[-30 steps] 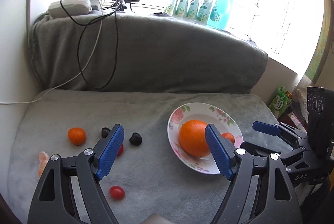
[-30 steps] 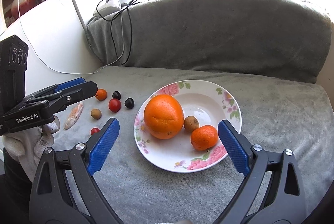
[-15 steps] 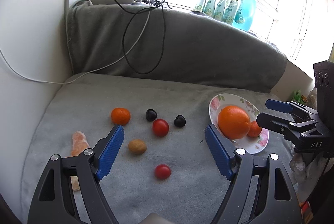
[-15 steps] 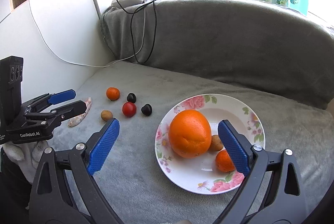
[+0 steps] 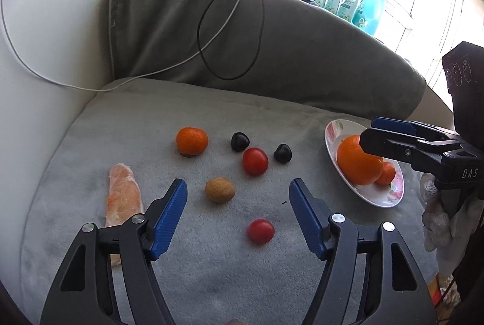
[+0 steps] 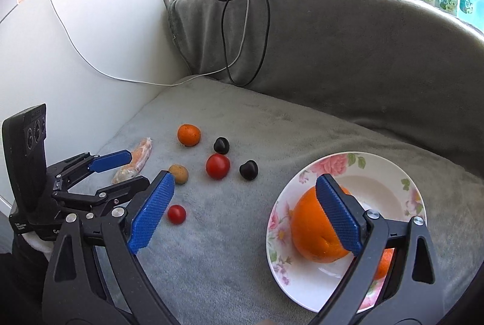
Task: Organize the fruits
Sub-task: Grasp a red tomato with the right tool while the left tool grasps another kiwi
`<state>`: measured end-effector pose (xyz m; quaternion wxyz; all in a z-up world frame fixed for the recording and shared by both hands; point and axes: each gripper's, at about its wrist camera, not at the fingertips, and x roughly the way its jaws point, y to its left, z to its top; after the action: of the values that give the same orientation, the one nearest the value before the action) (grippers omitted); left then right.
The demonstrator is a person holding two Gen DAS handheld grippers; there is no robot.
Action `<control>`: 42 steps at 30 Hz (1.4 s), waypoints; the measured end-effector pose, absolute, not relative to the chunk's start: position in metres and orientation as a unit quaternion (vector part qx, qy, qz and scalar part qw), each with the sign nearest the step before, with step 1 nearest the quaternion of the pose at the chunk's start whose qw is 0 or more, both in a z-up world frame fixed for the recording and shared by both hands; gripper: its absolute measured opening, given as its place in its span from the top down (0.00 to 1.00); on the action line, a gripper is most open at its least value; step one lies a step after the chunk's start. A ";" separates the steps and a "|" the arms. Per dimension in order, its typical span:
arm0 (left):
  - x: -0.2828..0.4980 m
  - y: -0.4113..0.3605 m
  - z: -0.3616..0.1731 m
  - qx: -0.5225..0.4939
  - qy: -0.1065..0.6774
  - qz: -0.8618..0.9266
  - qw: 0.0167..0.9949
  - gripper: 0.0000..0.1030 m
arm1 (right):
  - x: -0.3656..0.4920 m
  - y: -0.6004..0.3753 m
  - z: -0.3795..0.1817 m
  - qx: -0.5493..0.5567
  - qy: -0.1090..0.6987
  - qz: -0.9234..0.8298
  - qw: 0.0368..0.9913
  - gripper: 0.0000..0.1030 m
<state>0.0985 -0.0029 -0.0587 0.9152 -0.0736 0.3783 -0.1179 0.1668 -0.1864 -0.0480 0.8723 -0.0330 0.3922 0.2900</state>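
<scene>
Grey plush blanket [image 5: 211, 279] under everything: soft, so round fruit may roll off aim if nudged by a pad. Left gripper [image 5: 238, 214] released, jaws just narrowed, nothing between; small tomato [image 5: 261, 231] just ahead, brown fruit [image 5: 220, 189] beyond (either a plausible target). Right gripper [image 6: 245, 213] released, empty, above near rim of floral plate [image 6: 378, 170]. In plate: large orange [image 6: 311, 231], mandarin half hidden.

The right gripper's finger [image 6: 338, 219] covers part of the orange [image 6: 314, 231] and most of the mandarin [image 6: 384, 263] on the plate [image 6: 390, 170].
</scene>
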 end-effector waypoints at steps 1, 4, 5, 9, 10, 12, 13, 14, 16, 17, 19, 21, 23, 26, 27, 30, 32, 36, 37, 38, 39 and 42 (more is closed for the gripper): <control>0.100 -0.002 -0.062 -0.076 0.382 -0.120 0.913 0.35 | 0.169 -0.182 -0.050 -0.035 0.396 0.294 0.869 0.08; 0.104 0.001 -0.070 -0.083 0.392 -0.123 0.908 0.42 | 0.178 -0.170 -0.057 -0.037 0.414 0.305 0.857 0.19; 0.105 0.002 -0.072 -0.085 0.394 -0.124 0.907 0.44 | 0.181 -0.166 -0.060 -0.036 0.420 0.309 0.852 0.21; 0.111 0.006 -0.080 -0.092 0.404 -0.126 0.901 0.47 | 0.191 -0.148 -0.070 -0.041 0.438 0.319 0.839 0.31; 0.112 0.006 -0.082 -0.093 0.406 -0.126 0.900 0.49 | 0.193 -0.144 -0.072 -0.041 0.443 0.321 0.836 0.35; 0.114 0.005 -0.085 -0.094 0.409 -0.127 0.899 0.51 | 0.199 -0.136 -0.078 -0.038 0.452 0.323 0.831 0.37; 0.114 0.005 -0.086 -0.094 0.411 -0.129 0.898 0.53 | 0.202 -0.133 -0.081 -0.038 0.457 0.322 0.828 0.38; 0.115 0.004 -0.087 -0.094 0.412 -0.130 0.897 0.55 | 0.205 -0.130 -0.084 -0.039 0.462 0.321 0.826 0.43; 0.116 0.002 -0.089 -0.094 0.414 -0.132 0.896 0.56 | 0.209 -0.123 -0.089 -0.044 0.471 0.320 0.821 0.49; 0.117 0.002 -0.090 -0.094 0.415 -0.134 0.895 0.57 | 0.210 -0.120 -0.092 -0.048 0.474 0.320 0.819 0.50; 0.119 0.000 -0.092 -0.095 0.416 -0.134 0.894 0.59 | 0.212 -0.114 -0.096 -0.058 0.477 0.319 0.816 0.51; 0.122 0.001 -0.093 -0.099 0.418 -0.133 0.893 0.60 | 0.214 -0.109 -0.100 -0.069 0.480 0.317 0.815 0.51; 0.124 0.001 -0.095 -0.101 0.420 -0.135 0.892 0.61 | 0.216 -0.104 -0.104 -0.078 0.485 0.314 0.813 0.56; 0.132 -0.001 -0.097 -0.100 0.423 -0.135 0.890 0.62 | 0.220 -0.099 -0.110 -0.087 0.491 0.311 0.809 0.59; 0.133 0.000 -0.099 -0.100 0.425 -0.134 0.890 0.62 | 0.222 -0.097 -0.112 -0.089 0.493 0.309 0.809 0.59; 0.138 -0.002 -0.101 -0.099 0.429 -0.135 0.888 0.62 | 0.224 -0.093 -0.117 -0.096 0.497 0.302 0.807 0.59; 0.141 -0.004 -0.102 -0.097 0.430 -0.135 0.887 0.66 | 0.226 -0.091 -0.121 -0.103 0.499 0.298 0.807 0.59; 0.150 -0.008 -0.106 -0.095 0.436 -0.131 0.885 0.70 | 0.227 -0.087 -0.124 -0.103 0.504 0.301 0.803 0.65; 0.151 -0.008 -0.108 -0.095 0.436 -0.131 0.885 0.72 | 0.226 -0.088 -0.124 -0.103 0.503 0.302 0.803 0.66; 0.152 -0.008 -0.108 -0.095 0.436 -0.130 0.885 0.74 | 0.226 -0.088 -0.124 -0.105 0.502 0.302 0.803 0.67; 0.153 -0.008 -0.109 -0.096 0.437 -0.130 0.885 0.74 | 0.226 -0.087 -0.124 -0.106 0.501 0.302 0.804 0.67; 0.151 -0.008 -0.109 -0.096 0.436 -0.130 0.885 0.74 | 0.225 -0.087 -0.124 -0.105 0.500 0.301 0.805 0.67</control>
<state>0.1513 -0.0079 -0.1095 0.8854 -0.0958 0.4359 -0.1300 0.2253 -0.0865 -0.1237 0.8055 -0.1047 0.4996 0.3011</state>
